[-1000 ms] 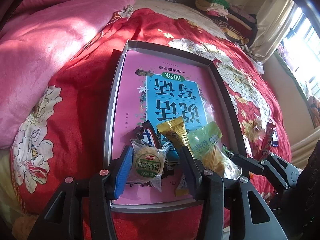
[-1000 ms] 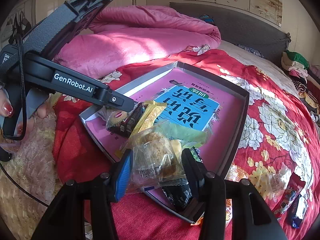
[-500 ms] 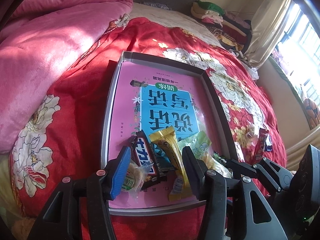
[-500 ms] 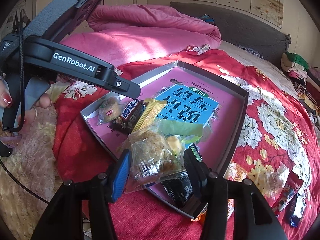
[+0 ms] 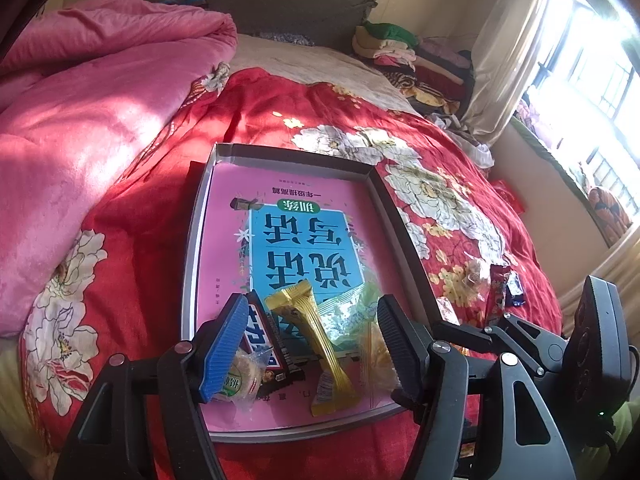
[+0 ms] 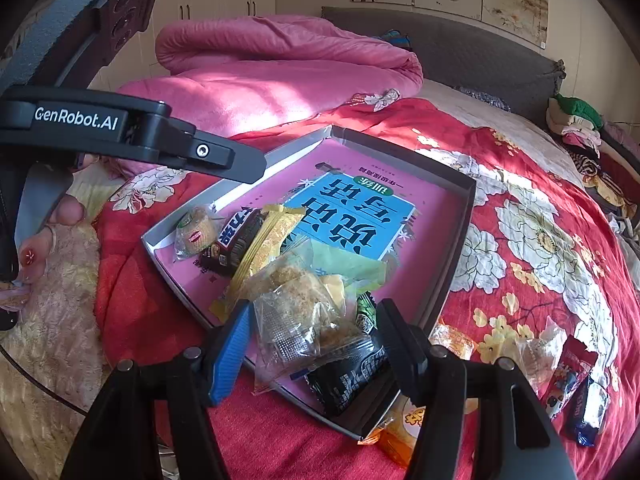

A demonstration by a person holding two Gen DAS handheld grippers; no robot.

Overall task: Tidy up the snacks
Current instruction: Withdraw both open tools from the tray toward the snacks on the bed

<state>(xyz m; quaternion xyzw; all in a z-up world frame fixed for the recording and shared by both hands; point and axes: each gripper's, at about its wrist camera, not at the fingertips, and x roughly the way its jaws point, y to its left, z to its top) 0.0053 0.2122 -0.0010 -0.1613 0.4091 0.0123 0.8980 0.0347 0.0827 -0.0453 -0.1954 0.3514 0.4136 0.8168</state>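
Since a second ago the left gripper [image 5: 310,344] is lifted off the round green-labelled cookie in clear wrap [image 5: 240,376], which is left in the shallow grey cardboard tray [image 5: 192,248]. Its jaws are opening, nothing pressed. The right gripper [image 6: 314,344] jaws are opening too around the clear-wrapped crumbly pastry [image 6: 304,312], pads no longer pressed. The pastry is draped over the tray's near rim on a black snack packet [image 6: 352,372]. Risk judged: the pastry could slide onto the red floral bedspread [image 6: 540,240], since it overhangs the edge.
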